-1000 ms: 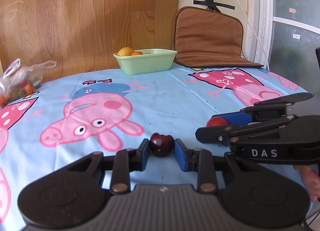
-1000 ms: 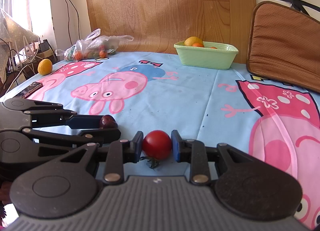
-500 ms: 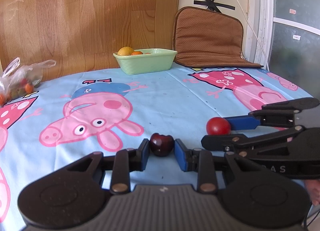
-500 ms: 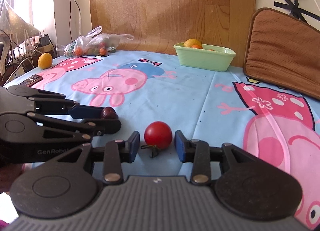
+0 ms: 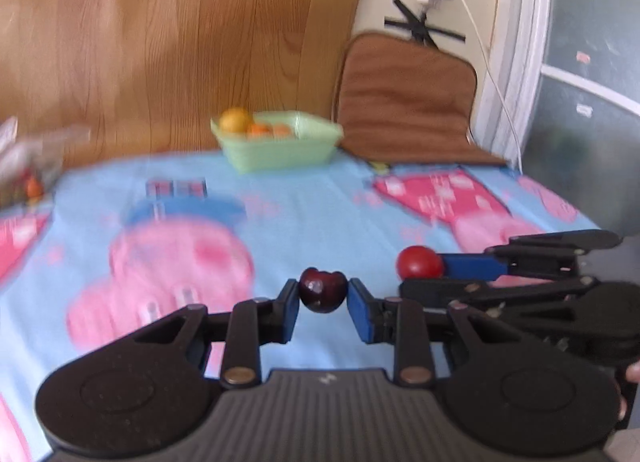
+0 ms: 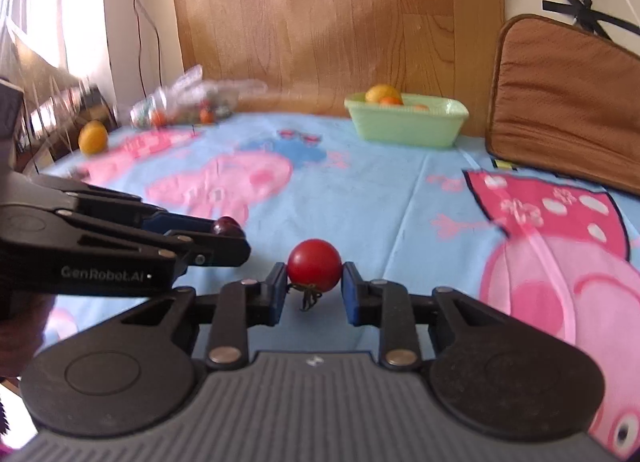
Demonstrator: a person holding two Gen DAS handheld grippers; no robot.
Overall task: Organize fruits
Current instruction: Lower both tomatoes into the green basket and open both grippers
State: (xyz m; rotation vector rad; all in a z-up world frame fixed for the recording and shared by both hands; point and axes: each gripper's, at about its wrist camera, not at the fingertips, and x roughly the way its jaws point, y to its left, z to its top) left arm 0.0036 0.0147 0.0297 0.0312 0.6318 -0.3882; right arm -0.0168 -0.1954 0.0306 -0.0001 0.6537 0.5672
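at the far left edge of the tablecloth, seen from the right wrist, a loose orange sits near a clear plastic bag of small fruit against the wooden panel. nearer the camera on the left, the left gripper is clamped on a dark cherry, its blue pads pressed to both sides of the fruit; the cherry hangs between them with blue cloth showing under it, and the background in the left wrist view is smeared with motion blur. in the right wrist view the same cherry pokes out at the tip of the black arms marked "genrobot.ai".

just to the right of it, the right gripper has its jaws closing on a red tomato, which sits between the two blue pads with both touching its sides; its dried green stem dangles beneath. whether the tomato is clear of the cloth i cannot tell.

farther back and right of centre, a pale green dish stands on the cloth near the panel, holding an orange and smaller orange fruits. right of the dish, a brown cushion leans against the wall.
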